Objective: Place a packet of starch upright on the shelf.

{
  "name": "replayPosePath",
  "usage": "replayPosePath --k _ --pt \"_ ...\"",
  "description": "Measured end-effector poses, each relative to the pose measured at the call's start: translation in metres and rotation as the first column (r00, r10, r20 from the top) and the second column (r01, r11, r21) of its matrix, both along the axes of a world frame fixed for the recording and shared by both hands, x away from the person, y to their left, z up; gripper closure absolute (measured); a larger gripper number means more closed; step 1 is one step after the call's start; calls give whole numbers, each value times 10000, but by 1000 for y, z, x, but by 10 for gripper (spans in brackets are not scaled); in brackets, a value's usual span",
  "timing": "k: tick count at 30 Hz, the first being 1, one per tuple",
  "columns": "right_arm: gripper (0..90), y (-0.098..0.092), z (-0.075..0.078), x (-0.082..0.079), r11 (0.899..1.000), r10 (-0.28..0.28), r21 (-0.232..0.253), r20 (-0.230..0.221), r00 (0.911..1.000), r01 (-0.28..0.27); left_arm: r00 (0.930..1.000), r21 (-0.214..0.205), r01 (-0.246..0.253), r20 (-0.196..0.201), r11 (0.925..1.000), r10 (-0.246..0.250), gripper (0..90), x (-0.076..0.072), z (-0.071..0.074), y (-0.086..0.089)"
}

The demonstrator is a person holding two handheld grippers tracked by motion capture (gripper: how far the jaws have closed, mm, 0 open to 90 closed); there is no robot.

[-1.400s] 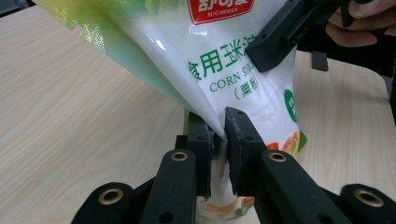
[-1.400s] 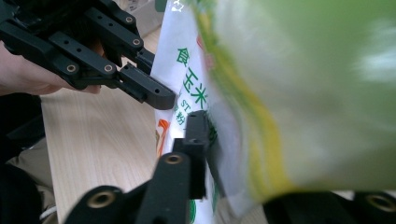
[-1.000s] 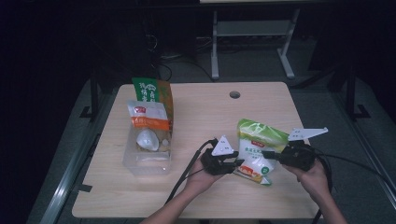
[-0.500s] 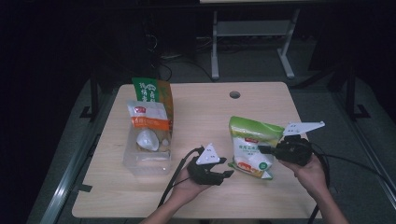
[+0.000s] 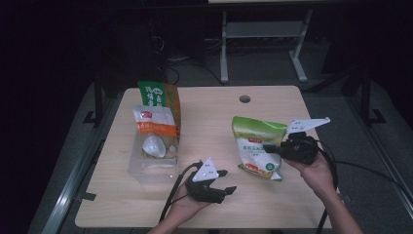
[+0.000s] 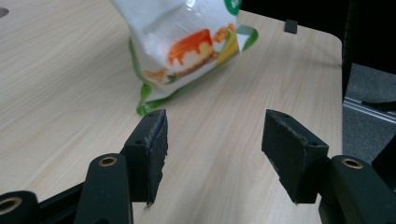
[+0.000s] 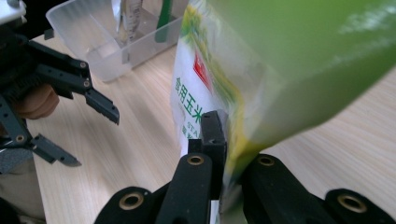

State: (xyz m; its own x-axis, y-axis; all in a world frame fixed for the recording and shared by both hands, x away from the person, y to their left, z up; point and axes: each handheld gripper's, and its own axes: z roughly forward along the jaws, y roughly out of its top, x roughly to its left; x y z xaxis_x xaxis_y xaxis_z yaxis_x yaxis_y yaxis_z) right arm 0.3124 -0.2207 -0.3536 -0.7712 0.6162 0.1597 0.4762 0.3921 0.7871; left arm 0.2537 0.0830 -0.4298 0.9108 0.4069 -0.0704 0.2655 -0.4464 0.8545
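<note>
A green and white food bag (image 5: 256,146) stands tilted on the table, lifted at its right edge by my right gripper (image 5: 275,149), which is shut on it. In the right gripper view the bag (image 7: 261,79) is pinched between the two jaws. My left gripper (image 5: 227,181) rests near the table's front edge, open and holding nothing, a short way left of the bag. The left gripper view looks past its open fingers (image 6: 152,147) at the bag's bottom corner (image 6: 187,51).
A clear plastic bin (image 5: 153,156) at the left holds an orange and white packet (image 5: 155,124), a green packet (image 5: 158,95) and pale round items. The wooden table (image 5: 214,122) has a cable hole (image 5: 244,99) at the back.
My left gripper let the bag go and drew back left toward the front edge, open. My right gripper raised the bag more upright.
</note>
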Motion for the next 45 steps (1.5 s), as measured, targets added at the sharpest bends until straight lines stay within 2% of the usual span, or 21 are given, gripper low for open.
replayPosePath --k 2,4,10,12,13,15,18,23,28,36,40,45 --pt "896 5 3 2 10000 60 -25 20 10000 -60 10000 2 16 29 10000 -16 399 -3 0 3" --pt "896 9 5 5 9999 125 6 34 9999 -125 9999 -73 -19 -115 10000 19 396 -6 -1 6" --pt "896 23 14 13 9997 245 65 -28 9997 -245 10000 150 52 71 9999 -53 380 -14 0 19" --pt "896 29 18 15 9993 365 -39 72 9993 -365 10000 118 28 38 9999 -28 374 -16 0 21" --pt "896 32 19 16 9991 410 -65 63 9991 -410 10000 -64 -60 35 10000 60 371 -18 -1 21" --pt "896 39 23 19 9985 533 -107 54 9986 -532 9999 -164 -142 35 9998 142 362 -19 -3 23" --pt "897 47 27 24 9976 689 -42 52 9976 -688 9999 -100 -155 32 9998 156 357 -20 -4 24" --pt "897 64 35 31 9955 943 41 69 9955 -944 9998 -225 -136 132 9997 139 352 -22 -2 24" --pt "897 79 42 36 9927 1200 93 94 9927 -1201 9996 -258 -117 238 9996 123 347 -23 -2 25" --pt "897 101 56 41 9866 1627 55 121 9866 -1628 9997 -401 -151 174 9991 158 327 -23 -3 25" --pt "897 113 63 42 9822 1878 -36 210 9820 -1877 9997 -328 -152 206 9993 159 325 -23 -3 26" --pt "897 127 73 42 9773 2120 -113 422 9764 -2117 9994 -460 -248 222 9986 259 318 -23 -3 27"
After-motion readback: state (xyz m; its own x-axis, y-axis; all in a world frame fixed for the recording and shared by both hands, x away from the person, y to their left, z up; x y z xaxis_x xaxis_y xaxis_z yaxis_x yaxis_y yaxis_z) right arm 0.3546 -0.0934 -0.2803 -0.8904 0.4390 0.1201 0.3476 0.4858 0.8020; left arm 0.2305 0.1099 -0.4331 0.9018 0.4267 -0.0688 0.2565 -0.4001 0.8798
